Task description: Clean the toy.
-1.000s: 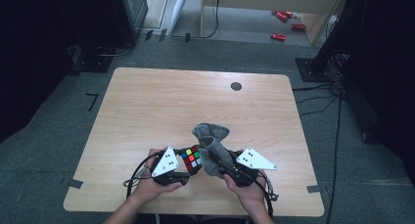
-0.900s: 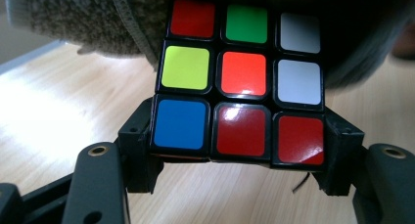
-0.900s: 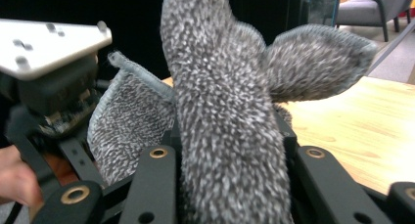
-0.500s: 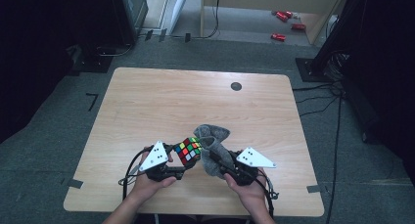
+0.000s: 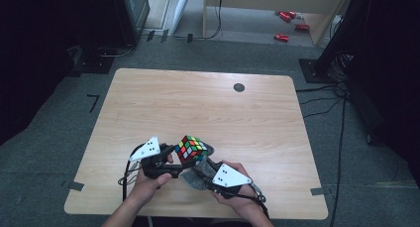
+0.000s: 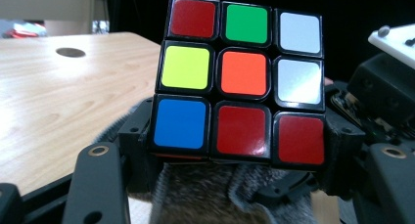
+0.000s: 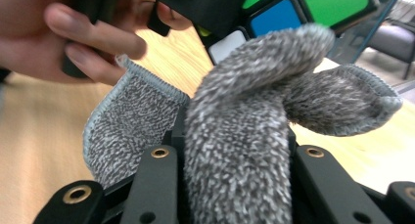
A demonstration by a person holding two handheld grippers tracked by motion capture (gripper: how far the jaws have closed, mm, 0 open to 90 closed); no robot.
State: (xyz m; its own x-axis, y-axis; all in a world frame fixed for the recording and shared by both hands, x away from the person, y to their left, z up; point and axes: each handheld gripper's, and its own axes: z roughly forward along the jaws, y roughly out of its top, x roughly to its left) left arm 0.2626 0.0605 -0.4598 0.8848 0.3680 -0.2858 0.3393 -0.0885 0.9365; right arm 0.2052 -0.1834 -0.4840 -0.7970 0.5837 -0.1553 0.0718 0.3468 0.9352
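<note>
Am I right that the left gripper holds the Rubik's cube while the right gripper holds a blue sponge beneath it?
Not quite. The left gripper does hold the Rubik's cube, but the right gripper is shut on a grey knitted cloth, not a blue sponge. The right gripper view shows its speckled grey weave bunched between the jaws, just under the cube.

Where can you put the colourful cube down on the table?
Almost anywhere: the table is bare from the dark round hole at the far edge down to the hands. It is crowded only at the near edge, where the cube, grey cloth and both grippers meet.
</note>
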